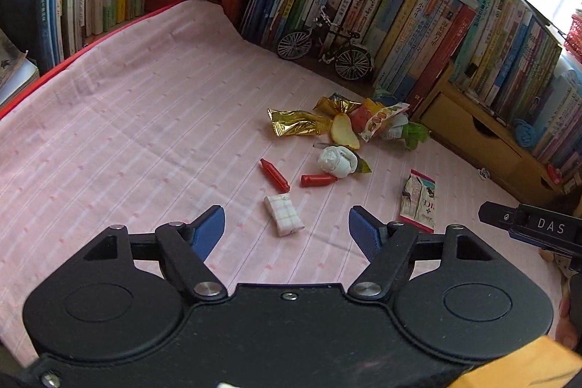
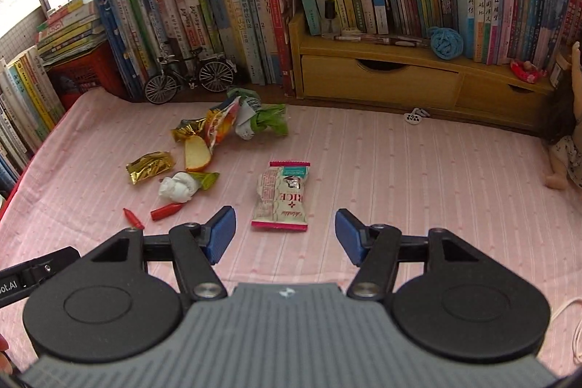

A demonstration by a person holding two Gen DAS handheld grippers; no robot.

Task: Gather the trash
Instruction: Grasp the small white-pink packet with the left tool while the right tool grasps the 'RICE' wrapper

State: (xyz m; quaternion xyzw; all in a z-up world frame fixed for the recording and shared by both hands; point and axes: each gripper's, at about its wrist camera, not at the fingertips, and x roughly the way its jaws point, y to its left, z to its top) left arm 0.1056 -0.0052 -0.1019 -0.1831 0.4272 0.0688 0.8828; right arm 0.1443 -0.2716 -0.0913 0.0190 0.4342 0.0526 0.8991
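Both tongs are held wide apart and grip nothing: the left tongs [image 1: 286, 231] are poised over a small white checked packet [image 1: 283, 214], the right tongs [image 2: 284, 235] over a crinkled rice-snack wrapper [image 2: 282, 195] edged in pink. Further litter is scattered on the pink striped cloth [image 1: 127, 133]: gold foil wrappers [image 1: 296, 123], two red pieces [image 1: 274, 174], a balled tissue [image 1: 336, 161].
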